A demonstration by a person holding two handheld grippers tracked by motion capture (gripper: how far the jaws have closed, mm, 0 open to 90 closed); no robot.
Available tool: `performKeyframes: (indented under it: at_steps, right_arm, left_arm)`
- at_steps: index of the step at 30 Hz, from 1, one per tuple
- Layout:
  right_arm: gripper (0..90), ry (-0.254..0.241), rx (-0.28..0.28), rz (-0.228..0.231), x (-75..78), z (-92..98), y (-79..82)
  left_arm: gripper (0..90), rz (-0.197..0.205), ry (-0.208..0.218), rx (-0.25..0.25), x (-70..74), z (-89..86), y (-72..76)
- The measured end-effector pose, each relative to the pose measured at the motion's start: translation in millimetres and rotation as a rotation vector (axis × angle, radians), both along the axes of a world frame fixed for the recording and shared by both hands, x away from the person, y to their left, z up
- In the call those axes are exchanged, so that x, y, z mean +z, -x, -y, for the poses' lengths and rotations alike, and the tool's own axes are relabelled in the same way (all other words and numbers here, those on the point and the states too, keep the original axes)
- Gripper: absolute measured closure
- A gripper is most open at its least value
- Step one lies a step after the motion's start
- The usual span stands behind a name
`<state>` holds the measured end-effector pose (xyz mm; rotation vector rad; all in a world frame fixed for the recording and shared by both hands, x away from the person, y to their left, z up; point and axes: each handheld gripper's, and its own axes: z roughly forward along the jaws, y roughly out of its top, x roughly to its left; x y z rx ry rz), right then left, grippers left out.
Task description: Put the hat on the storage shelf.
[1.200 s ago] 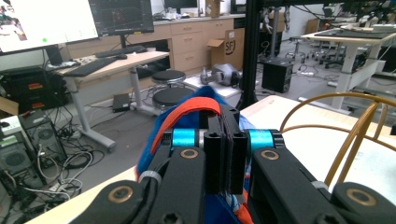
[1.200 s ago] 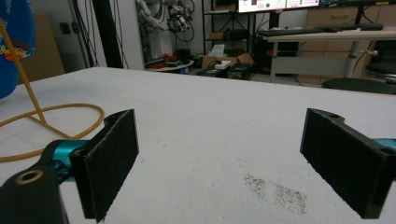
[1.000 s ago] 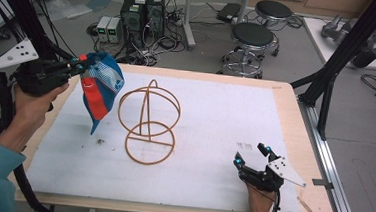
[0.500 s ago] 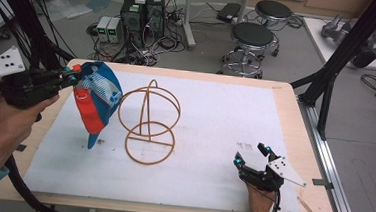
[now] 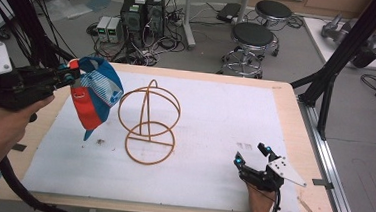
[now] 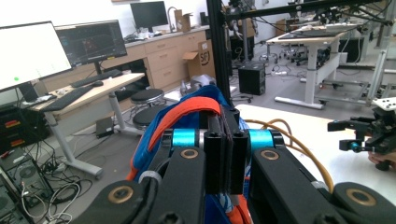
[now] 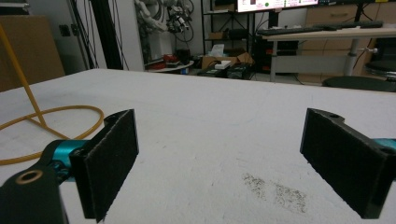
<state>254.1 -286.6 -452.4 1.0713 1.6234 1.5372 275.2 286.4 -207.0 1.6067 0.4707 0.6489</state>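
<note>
We have the left gripper pinching the blue, red and white fabric cap by its orange-red edge, jaws pressed together on the cloth, as the left gripper view confirms with the cap bunched around the closed jaws; the cap hangs in the air above the left part of the white foam-covered table, just beside the orange wire globe-shaped stand and not touching it as far as we can tell.

The right gripper rests low near the front right corner of the table with its jaws spread and nothing between them, well apart from the stand; its own view shows the stand's base ring off to the side.

The likely aim, we judge, is to set the cap over the stand, and the risks come from there; the stand looks light and nothing holds it, so a cap dragged across its top could tip or slide it; our grip is on one edge only, so the cap hangs collapsed and may catch on a wire instead of opening over the dome; a thin pinch of cloth could also slip out if it snags.
</note>
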Motion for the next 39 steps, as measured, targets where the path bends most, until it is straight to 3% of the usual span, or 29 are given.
performKeyframes:
  at_steps: [4,8,13,19,23,39]
  right_arm:
    - [10.4,0.001,0.000,0.002,0.0,-0.1,0.1]
    - [10.4,-0.007,-0.001,-0.002,-0.2,0.2,0.2]
    - [10.4,-0.011,0.000,-0.004,-0.1,0.2,0.2]
    - [10.5,-0.009,-0.002,-0.004,-0.1,0.1,0.3]
    - [10.4,-0.018,-0.002,-0.008,-0.1,0.3,0.3]
    - [10.4,-0.025,-0.005,-0.003,-0.3,1.7,0.1]
  left_arm:
    - [88.7,-0.009,0.010,-0.021,3.8,2.3,5.5]
    - [88.7,-0.005,-0.023,-0.033,7.7,5.2,14.7]
    - [88.7,-0.030,-0.042,-0.088,10.8,10.1,25.6]
    - [88.7,-0.084,-0.012,-0.191,4.8,24.7,33.0]
    - [88.7,-0.088,-0.031,-0.232,6.0,35.2,39.2]
    - [88.7,-0.124,-0.035,-0.393,4.3,81.1,49.5]
